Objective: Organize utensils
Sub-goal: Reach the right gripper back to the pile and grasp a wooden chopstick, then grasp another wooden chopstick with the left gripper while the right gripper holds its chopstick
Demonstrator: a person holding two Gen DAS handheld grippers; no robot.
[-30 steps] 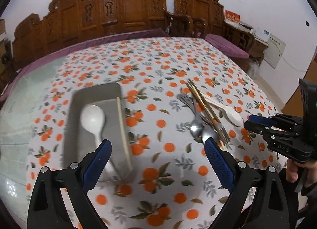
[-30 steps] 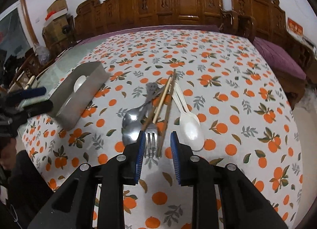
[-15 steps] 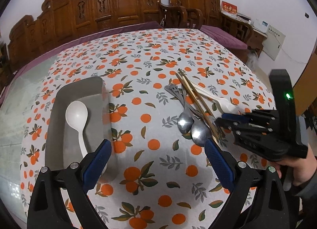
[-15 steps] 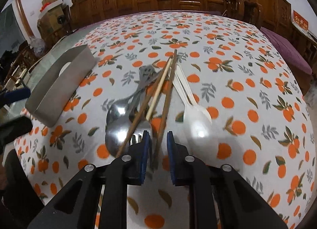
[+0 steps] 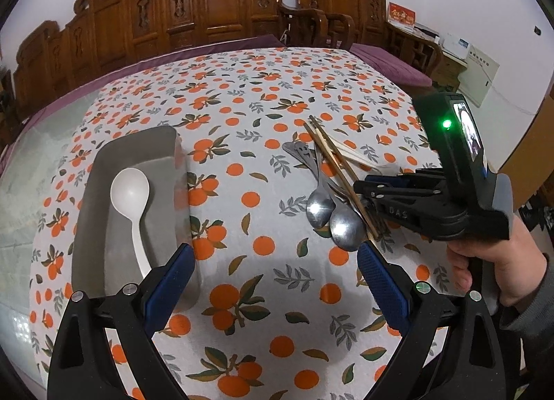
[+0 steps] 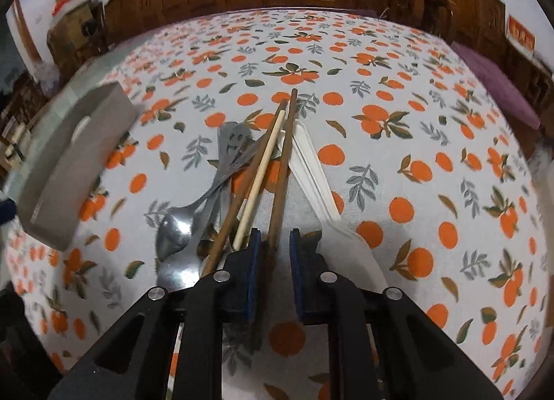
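Note:
A pile of utensils lies on the orange-patterned tablecloth: two metal spoons [image 5: 320, 204], a smiley-handled metal utensil [image 6: 232, 138], a pale chopstick [image 6: 263, 164], dark wooden chopsticks and a white plastic spoon [image 6: 311, 164]. My right gripper [image 6: 275, 237] is down at the pile's near end. Its jaws are closing, with one dark chopstick [image 6: 284, 157] in the gap; the pads stand apart from it. In the left wrist view that right gripper [image 5: 360, 188] reaches in from the right. My left gripper [image 5: 277, 254] hangs open and holds nothing, next to the grey tray [image 5: 180, 157], where a white spoon [image 5: 130, 188] lies.
The grey tray [image 6: 69, 164] sits left of the pile. Carved wooden chairs [image 5: 214, 8] line the table's far side. A person's hand [image 5: 495, 261] holds the right gripper's handle. The near table edge runs just below both grippers.
My right gripper has come down and forward onto the near end of the pile, and its jaws have narrowed around a dark chopstick. My left gripper stays open.

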